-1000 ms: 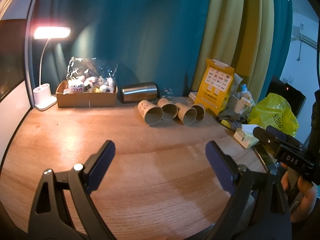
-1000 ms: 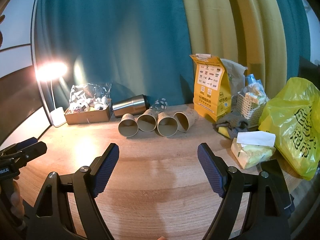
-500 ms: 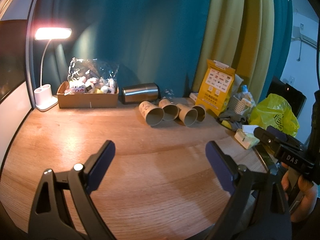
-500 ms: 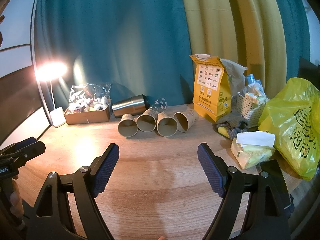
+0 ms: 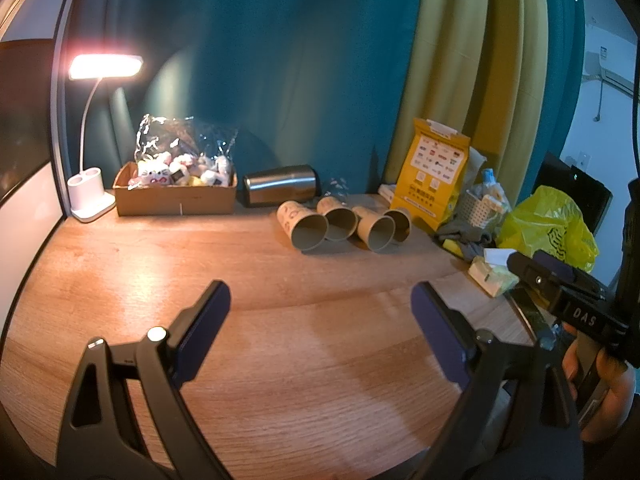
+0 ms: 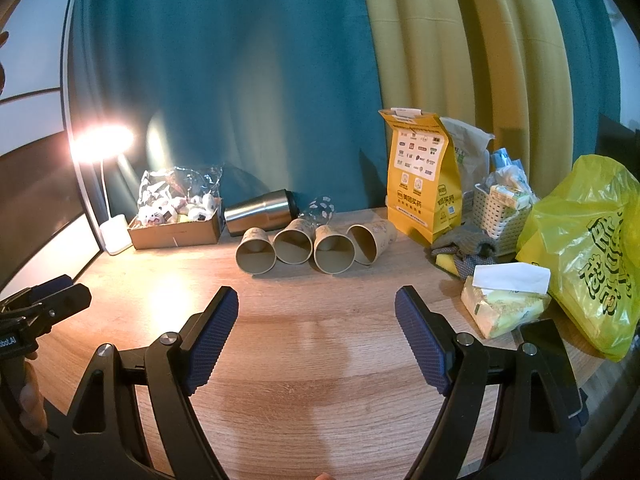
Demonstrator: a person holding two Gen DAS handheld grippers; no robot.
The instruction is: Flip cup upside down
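Note:
Several beige paper cups (image 5: pixel 306 230) lie on their sides in a row at the back of the wooden table, mouths facing me; they also show in the right wrist view (image 6: pixel 256 254). My left gripper (image 5: pixel 320 316) is open and empty above the table's front, well short of the cups. My right gripper (image 6: pixel 316 320) is open and empty too, also short of the cups. The right gripper's side shows at the right edge of the left wrist view (image 5: pixel 560 292).
A steel tumbler (image 5: pixel 280 190) lies behind the cups. A cardboard box of toys (image 5: pixel 176 196) and a lit desk lamp (image 5: pixel 90 196) stand back left. A yellow paper bag (image 6: pixel 420 184), white basket (image 6: pixel 500 216), tissue pack (image 6: pixel 504 304) and yellow plastic bag (image 6: pixel 592 248) crowd the right.
The left gripper has drifted slightly; the scene shifts a little right and down in its view. The right gripper has barely moved. Both stay open.

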